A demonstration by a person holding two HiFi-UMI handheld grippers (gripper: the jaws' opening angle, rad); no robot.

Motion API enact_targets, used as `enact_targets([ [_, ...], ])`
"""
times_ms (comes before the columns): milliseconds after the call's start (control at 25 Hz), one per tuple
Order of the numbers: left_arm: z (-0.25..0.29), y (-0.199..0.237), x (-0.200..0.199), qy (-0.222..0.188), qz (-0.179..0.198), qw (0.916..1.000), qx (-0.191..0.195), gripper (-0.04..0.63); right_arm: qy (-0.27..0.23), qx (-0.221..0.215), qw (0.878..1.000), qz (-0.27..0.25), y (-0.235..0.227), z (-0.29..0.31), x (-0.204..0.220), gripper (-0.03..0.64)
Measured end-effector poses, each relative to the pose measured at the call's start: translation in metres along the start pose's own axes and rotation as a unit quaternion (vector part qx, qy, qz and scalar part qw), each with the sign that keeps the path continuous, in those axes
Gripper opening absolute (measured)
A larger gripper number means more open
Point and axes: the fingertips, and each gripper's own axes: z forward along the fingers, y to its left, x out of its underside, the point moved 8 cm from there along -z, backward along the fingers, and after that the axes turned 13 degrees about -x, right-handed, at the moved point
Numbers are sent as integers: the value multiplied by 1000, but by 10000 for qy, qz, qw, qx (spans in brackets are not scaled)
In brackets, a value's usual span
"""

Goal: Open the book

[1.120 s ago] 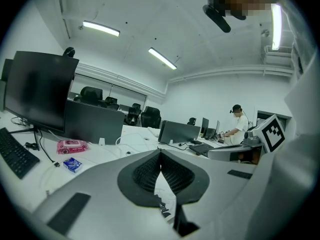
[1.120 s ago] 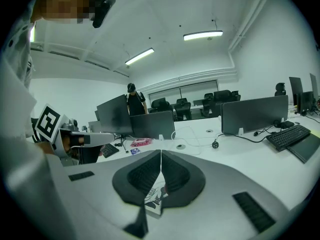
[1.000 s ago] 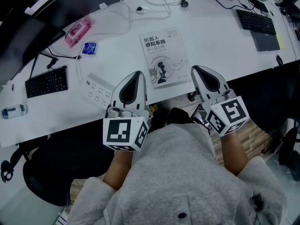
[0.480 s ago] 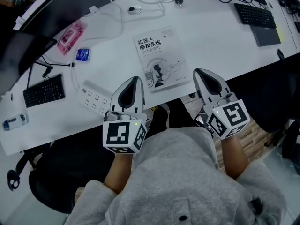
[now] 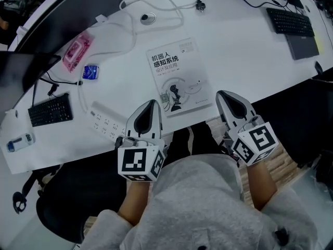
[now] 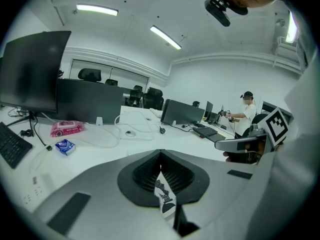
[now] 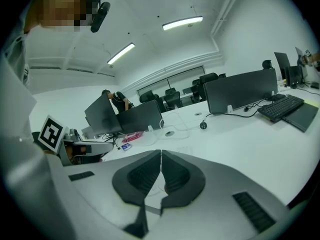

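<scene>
The left gripper (image 5: 151,104) has its jaws pressed together, nothing between them, and the right gripper (image 5: 222,95) is likewise closed and empty. Both hang over the near edge of the white desk (image 5: 244,46), neither touching anything. The book (image 5: 177,74) lies flat and closed between them and just ahead, cover up. The task seems to be at the approach stage. Next, one tip probably has to work under the cover's free right edge while the other steadies the book.
</scene>
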Motion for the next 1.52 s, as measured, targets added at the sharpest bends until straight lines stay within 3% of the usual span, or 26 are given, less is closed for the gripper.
enact_targets([
  [400,22,-2,21,347,17,9994,-50,9,87,-14,9978,659,-21,3,35,28],
  [1000,39,-7,64,828,-12,9965,-147,9,321,-105,9920,1217,-40,8,81,31],
  [1240,49,-9,72,919,6,9956,-173,10,437,-252,9885,1427,-48,12,96,104],
  [1520,61,-13,84,1061,-34,9942,-181,9,659,-274,9843,1612,-54,14,113,109],
])
